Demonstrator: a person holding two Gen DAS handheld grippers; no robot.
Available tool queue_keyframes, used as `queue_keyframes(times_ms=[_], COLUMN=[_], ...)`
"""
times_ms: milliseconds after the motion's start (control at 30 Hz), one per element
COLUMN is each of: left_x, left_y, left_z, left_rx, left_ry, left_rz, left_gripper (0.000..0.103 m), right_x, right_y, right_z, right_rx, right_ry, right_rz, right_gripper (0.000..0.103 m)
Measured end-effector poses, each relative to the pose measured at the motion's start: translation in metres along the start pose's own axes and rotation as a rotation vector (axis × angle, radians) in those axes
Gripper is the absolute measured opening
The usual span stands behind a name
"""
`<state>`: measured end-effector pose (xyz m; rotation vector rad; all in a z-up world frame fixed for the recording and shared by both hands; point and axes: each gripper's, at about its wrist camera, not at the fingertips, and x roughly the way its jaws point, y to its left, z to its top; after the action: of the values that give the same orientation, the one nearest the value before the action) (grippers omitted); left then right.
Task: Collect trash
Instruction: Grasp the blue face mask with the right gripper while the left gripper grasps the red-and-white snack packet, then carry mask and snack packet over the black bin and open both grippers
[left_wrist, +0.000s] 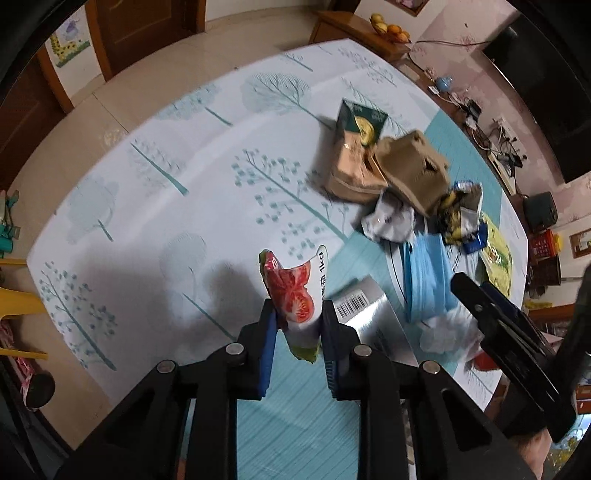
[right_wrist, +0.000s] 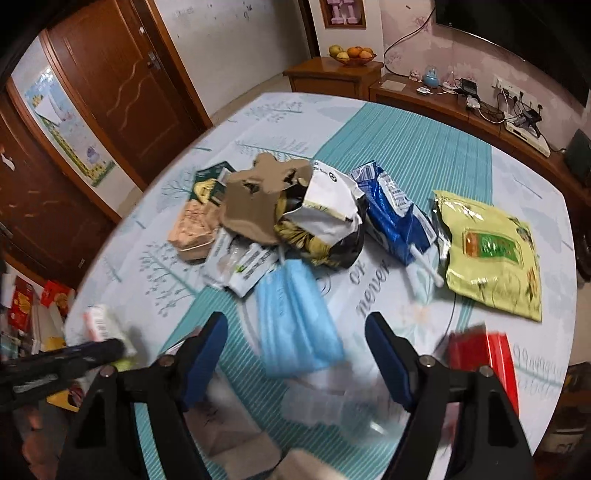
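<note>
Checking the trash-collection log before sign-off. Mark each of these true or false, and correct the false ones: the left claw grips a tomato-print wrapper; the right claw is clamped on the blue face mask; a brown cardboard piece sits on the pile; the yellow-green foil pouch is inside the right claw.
1. The left claw grips the tomato-print wrapper. True.
2. The right claw is clamped on the blue face mask. False: its jaws stand wide open over the mask.
3. A brown cardboard piece sits on the pile. True.
4. The yellow-green foil pouch is inside the right claw. False: it lies flat on the tablecloth, off to the side.
</note>
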<state>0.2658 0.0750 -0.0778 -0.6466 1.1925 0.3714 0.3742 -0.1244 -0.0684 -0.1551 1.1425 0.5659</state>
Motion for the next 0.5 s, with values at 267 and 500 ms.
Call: queue_keyframes(times_ms=[267,500], left_x=[-0.009,-0.013], left_y=[0.003,0.006], left_z=[0.013,0.004], left_rx=[0.024,0.031], left_ry=[-0.04,-0.035], left_rz=[0.019,0.015], left_gripper=[0.021,0.021], right_x=[0.039,0.039], right_y=[-0.001,0.005], right_z=[0.002,-0.005], right_rx=[-0.025,-0.045], right_ry=[0.106,0.11], right_rz=[-0.057,-0.04], right_gripper=[0.044,0.01])
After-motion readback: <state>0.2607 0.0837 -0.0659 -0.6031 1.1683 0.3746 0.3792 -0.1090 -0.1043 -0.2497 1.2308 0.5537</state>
